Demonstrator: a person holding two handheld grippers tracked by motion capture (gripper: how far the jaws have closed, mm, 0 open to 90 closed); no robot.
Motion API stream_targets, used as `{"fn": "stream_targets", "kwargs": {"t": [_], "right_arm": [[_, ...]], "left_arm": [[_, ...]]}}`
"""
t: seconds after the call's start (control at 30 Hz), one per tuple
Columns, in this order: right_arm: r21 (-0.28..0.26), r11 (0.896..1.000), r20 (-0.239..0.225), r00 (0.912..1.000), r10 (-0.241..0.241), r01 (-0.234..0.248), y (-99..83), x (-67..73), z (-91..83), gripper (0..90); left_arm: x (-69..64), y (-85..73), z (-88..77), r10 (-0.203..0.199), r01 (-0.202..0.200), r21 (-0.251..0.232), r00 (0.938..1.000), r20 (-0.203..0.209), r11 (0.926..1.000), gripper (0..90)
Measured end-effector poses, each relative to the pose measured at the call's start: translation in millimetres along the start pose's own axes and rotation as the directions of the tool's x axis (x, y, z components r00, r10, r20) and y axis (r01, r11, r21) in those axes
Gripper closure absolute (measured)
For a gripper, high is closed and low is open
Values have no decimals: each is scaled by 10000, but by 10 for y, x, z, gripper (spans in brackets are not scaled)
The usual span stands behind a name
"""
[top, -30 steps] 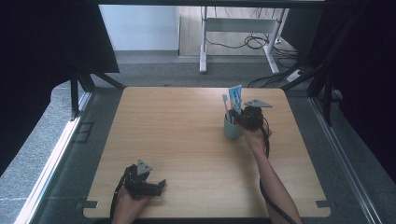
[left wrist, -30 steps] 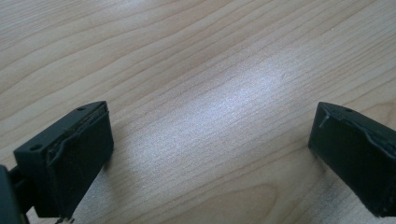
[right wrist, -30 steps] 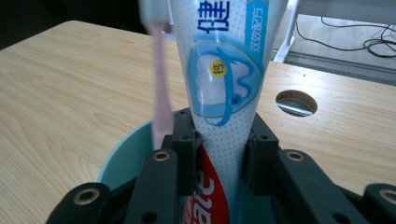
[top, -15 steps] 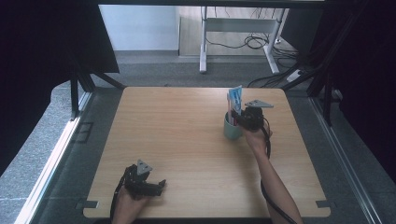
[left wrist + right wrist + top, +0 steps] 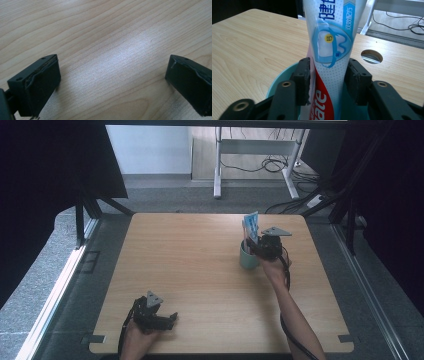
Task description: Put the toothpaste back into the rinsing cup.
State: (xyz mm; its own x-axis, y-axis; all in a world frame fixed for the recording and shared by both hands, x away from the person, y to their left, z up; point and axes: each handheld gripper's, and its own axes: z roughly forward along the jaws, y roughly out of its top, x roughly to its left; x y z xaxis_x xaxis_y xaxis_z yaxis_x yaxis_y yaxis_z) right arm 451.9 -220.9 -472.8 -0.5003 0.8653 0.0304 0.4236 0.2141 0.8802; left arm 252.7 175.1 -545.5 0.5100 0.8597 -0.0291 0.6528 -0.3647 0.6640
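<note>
The right claw (image 5: 328, 80) has just been opening around the toothpaste tube (image 5: 332, 50) standing in the cup (image 5: 246, 256), releasing it; next it should lift clear, while the left claw (image 5: 112, 82) rests spread on the worktop (image 5: 190, 270).

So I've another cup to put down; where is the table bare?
Bare: the table from its left edge across to the cup, and the middle. Crowded: the cup with the right gripper over it, and the left gripper at the near edge.

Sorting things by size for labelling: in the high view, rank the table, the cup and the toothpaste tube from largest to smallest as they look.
1. Table, by far the largest.
2. Cup and tube: unsure. They look about alike, since the tube's lower part sits hidden inside the cup and the right gripper covers part of both.
</note>
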Motion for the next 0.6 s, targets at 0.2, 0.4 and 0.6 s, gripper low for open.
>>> {"fn": "stream_targets", "kwargs": {"t": [0.2,0.4,0.6], "right_arm": [[31,10000,-12,10000,-39,39,3,-4,-11,481],[140,9998,-112,9999,-112,113,19,-7,-23,420],[144,9996,-114,9997,-235,236,49,13,-57,376]], "left_arm": [[0,0,0,-2,2,0,10000,3,10000,0],[0,0,0,-1,1,-1,10000,0,10000,0],[0,0,0,-3,3,-1,10000,3,10000,0]]}}
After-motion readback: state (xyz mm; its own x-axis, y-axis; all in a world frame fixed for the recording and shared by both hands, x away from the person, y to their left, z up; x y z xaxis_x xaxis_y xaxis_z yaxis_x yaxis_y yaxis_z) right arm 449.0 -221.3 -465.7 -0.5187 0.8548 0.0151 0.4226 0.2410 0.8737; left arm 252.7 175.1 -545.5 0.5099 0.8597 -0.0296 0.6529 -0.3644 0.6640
